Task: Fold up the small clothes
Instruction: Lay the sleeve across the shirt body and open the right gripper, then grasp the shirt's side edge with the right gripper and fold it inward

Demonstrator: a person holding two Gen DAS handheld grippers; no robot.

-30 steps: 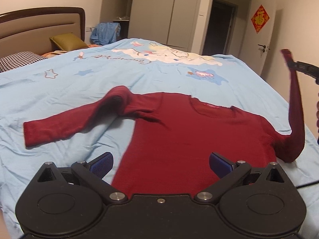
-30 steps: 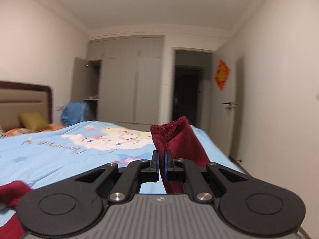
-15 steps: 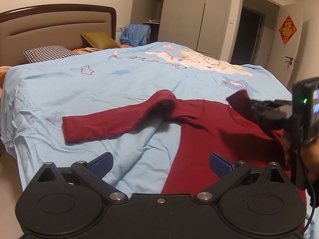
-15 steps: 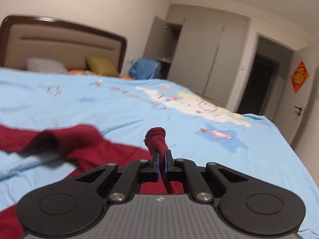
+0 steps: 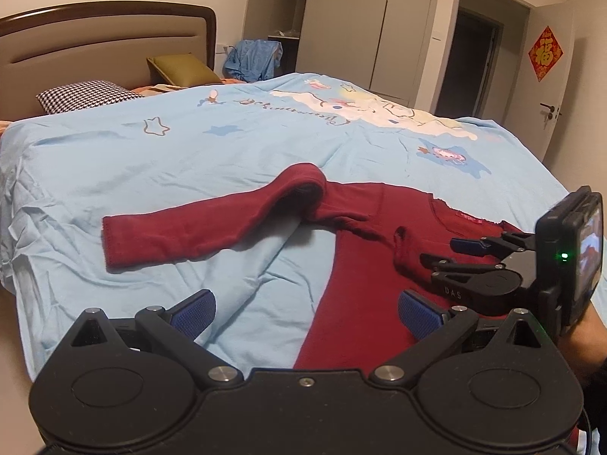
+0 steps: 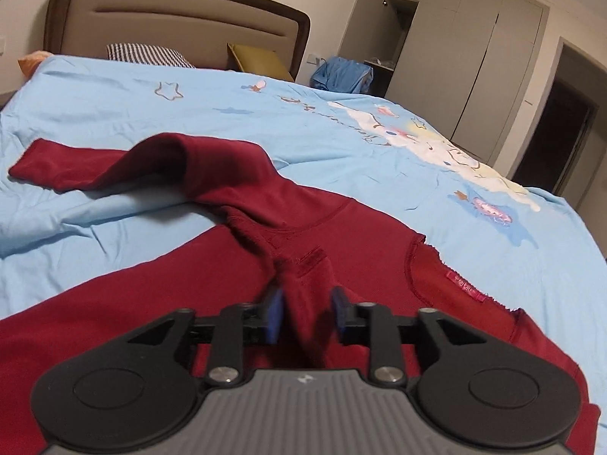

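blue bedsheet (image 5: 265, 144), checked pillow (image 5: 85, 94), olive cushion (image 5: 182, 70), wardrobe (image 5: 379, 26), door w/ red decoration (image 5: 545, 54)

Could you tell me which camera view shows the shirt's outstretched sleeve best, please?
The left wrist view: the outstretched sleeve lies whole, cuff to shoulder, unobstructed. The right wrist view shows it foreshortened at the left edge.

shirt (image 5: 364, 295): dark red, long-sleeved, small, lying flat, spread ahead of both tongs
neck: far side of the right tongs (image 6: 307, 311), with a red label (image 6: 466, 280) inside
one sleeve (image 5: 197, 227): stretched out flat to the left, ahead of the left tongs (image 5: 305, 311), humped up near the shoulder
other sleeve (image 6: 307, 276): folded over the chest, its cuff between the parted fingers of the right tongs
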